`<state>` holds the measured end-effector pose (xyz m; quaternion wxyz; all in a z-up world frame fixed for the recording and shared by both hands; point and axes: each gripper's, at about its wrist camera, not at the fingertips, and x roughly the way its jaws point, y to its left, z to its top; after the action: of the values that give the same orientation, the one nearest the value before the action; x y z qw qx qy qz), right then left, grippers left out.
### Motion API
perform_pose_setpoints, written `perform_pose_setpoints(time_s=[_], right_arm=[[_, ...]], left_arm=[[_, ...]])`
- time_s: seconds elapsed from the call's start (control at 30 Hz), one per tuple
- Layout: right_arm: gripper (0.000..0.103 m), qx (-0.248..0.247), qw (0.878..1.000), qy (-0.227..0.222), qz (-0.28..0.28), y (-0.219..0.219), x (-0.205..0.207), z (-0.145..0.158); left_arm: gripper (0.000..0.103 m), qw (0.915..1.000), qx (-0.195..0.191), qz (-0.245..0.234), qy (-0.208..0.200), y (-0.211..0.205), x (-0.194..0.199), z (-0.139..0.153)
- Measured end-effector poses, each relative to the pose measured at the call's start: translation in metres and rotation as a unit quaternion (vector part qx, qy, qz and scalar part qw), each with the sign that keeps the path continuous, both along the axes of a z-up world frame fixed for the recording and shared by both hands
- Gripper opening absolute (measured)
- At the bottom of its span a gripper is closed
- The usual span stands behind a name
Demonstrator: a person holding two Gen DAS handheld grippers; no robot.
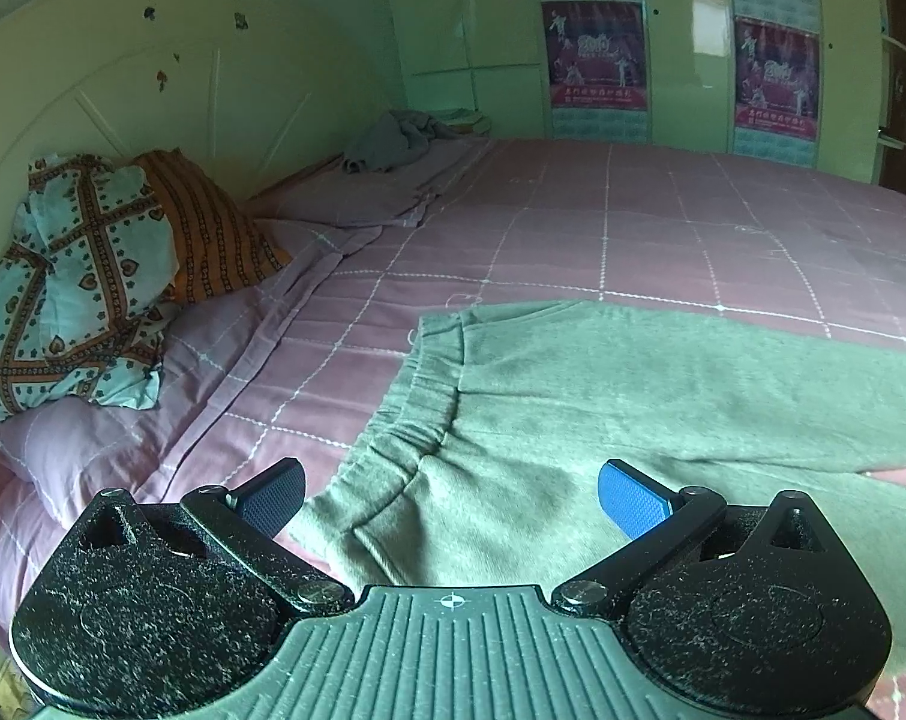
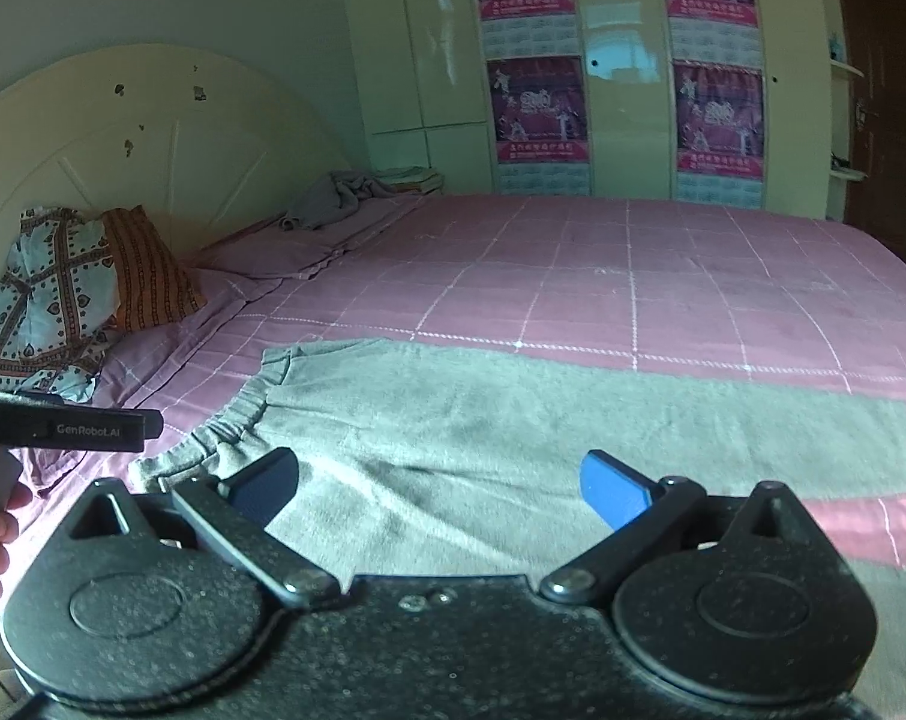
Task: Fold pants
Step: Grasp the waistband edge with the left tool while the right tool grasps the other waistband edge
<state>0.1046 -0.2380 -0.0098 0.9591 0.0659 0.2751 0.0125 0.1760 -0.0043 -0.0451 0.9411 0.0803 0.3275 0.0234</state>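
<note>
Grey-green sweatpants lie flat on the pink checked bed, elastic waistband to the left, legs running right. In the right wrist view the pants show one leg ending in a cuff at the right. My left gripper is open and empty, hovering above the near waistband corner. My right gripper is open and empty above the near part of the pants by the seat. The left gripper's body shows at the left edge of the right wrist view, held by a hand.
Patterned pillows lean on the white headboard at the left. A crumpled grey cloth lies at the bed's far corner. A pale wardrobe with posters stands behind the bed. Pink bedsheet stretches beyond the pants.
</note>
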Motion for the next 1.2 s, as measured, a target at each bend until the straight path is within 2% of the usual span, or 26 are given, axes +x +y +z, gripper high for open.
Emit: perform_pose_setpoints(time_s=[0.23,0.53,0.83,0.93,1.2], right_arm=[[0.097,-0.02,1.0,0.001,0.016,0.003,0.038,-0.008],[0.085,-0.031,0.999,0.015,0.037,0.002,0.1,-0.026],[0.076,-0.047,0.995,0.053,0.064,-0.008,0.186,-0.064],[0.076,-0.049,0.994,0.066,0.078,-0.01,0.214,-0.078],[0.076,-0.076,0.988,0.095,0.094,-0.018,0.29,-0.111]], left_arm=[[0.103,0.9999,0.006,0.008,0.011,0.001,0.045,-0.013],[0.103,0.9989,0.024,0.022,0.035,0.001,0.113,-0.041],[0.103,0.995,0.032,0.053,0.079,0.02,0.193,-0.087],[0.103,0.9936,0.038,0.065,0.084,0.029,0.218,-0.101],[0.102,0.9908,0.02,0.08,0.107,0.042,0.274,-0.135]])
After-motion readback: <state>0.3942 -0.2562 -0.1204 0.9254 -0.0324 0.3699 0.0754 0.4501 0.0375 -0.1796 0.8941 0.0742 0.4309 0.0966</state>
